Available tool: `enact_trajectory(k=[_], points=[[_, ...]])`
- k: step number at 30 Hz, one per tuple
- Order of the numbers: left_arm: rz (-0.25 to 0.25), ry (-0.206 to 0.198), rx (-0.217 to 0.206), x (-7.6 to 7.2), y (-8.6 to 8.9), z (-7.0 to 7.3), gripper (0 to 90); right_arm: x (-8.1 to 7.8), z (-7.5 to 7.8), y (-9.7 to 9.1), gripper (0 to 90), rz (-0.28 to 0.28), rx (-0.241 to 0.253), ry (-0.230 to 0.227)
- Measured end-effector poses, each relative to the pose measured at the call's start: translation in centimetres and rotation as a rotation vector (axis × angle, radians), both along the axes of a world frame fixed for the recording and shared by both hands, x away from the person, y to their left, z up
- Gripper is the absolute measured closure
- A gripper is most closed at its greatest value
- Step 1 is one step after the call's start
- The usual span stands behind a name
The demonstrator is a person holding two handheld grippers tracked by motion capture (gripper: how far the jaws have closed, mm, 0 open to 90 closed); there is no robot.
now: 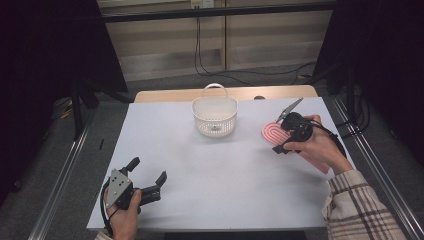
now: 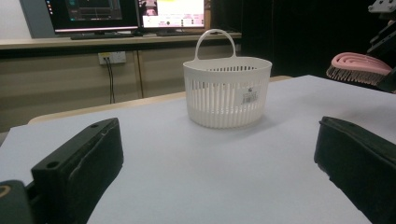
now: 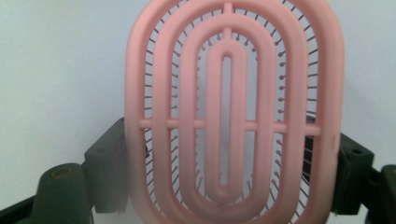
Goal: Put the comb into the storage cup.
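The right tool (image 1: 286, 131) grasps the pink hairbrush (image 1: 272, 133) across its oval head, jaws spread wide, above the right of the surface (image 1: 210, 165). The left tool (image 1: 148, 176) rests near-left, released and holding nothing. A white basket (image 1: 214, 116) stands far-centre.

Hairbrush (image 3: 233, 116): pink, back formed of concentric oval ribs with open slots; dark thin bristles.
Basket (image 1: 214, 117): white, wall of fine vertical slats, small white label with dark print.
Worktop (image 1: 210, 170): pale bluish-white sheet, light wood edge at far side.
Left tongs (image 1: 148, 176): black, grey plate on top.
Right tongs (image 1: 280, 132): black.
Sleeve (image 1: 360, 205): beige and brown plaid.
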State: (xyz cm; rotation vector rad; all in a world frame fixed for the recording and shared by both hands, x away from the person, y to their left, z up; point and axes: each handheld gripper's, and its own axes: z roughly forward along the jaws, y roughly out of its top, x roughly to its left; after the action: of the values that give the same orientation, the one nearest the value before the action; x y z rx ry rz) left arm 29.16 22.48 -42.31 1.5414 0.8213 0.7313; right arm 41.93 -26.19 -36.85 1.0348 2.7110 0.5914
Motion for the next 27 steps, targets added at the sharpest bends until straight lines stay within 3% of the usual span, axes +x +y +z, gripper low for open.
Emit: enact_trajectory(k=[11, 27], points=[[0.001, 0.000, 0.003, 0.0, 0.0, 0.0, 1.4, -0.1, 0.8, -0.5, 20.0, -0.047, 0.032, -0.025], [0.001, 0.002, 0.004, 0.0, 0.0, 0.0, 1.3, -0.3, 1.6, -0.3, 20.0, -0.057, 0.086, -0.070]])
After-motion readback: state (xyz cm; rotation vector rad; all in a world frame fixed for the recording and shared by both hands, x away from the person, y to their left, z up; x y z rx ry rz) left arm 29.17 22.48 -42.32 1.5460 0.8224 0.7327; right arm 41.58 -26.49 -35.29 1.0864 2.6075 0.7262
